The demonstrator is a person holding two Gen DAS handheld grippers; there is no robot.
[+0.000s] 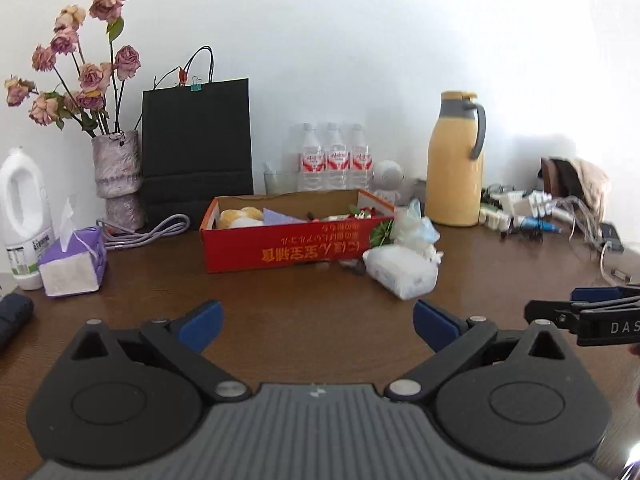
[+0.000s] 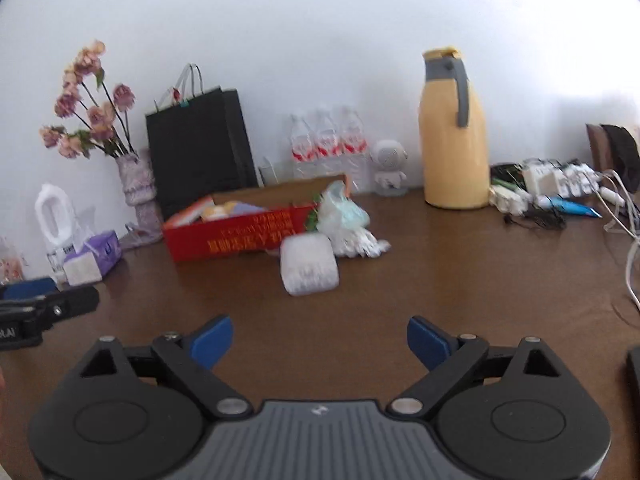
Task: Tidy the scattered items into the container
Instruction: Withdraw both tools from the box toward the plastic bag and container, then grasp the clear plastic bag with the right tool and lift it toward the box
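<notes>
Both grippers are hovering over the near edge of the table (image 1: 312,312), jaws wide apart, gripping nothing: left gripper (image 1: 316,322), right gripper (image 2: 319,346). The box (image 1: 288,240) is sitting mid-table toward the back edge, already holding a plush and some papers. Still outside it: a white pack (image 2: 309,265) lying just off the box's right front corner, and a bag (image 2: 345,220) bunched against the box's right end, touching the pack or nearly so.

Risks, as a guess: the pack is looking soft and slippery, so a shallow pinch could be letting it slide out; grabbing the bag could be dragging the pack or nudging the box. The jug (image 2: 452,136) is standing right of the bag near the back edge, and cables (image 2: 560,196) are crowding the back right corner, so a wide swing there could be snagging something.

Open room: bare table between the grippers and the pack, giving a straight approach from the front.
</notes>
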